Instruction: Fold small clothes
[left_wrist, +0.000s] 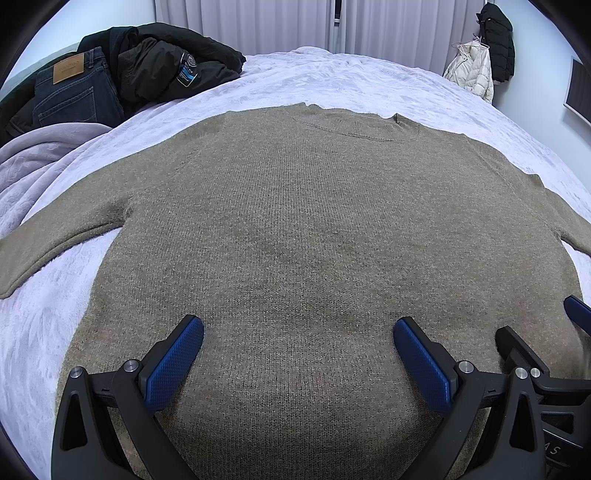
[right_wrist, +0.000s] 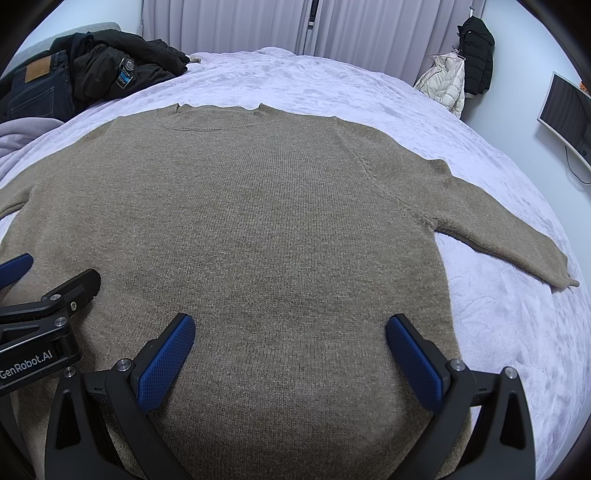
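I hold my left gripper (left_wrist: 298, 350) and my right gripper (right_wrist: 290, 347) side by side and close together, both pointing forward and slightly down, each with its two blue pads (left_wrist: 173, 363) spread wide apart and nothing between them.

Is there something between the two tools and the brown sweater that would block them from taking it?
Nothing visible does. The left tool and the right tool both hang open directly over the lower body of the sweater, which lies flat on the bed cover. The dark jacket and jeans sit far off at the bed's corner.
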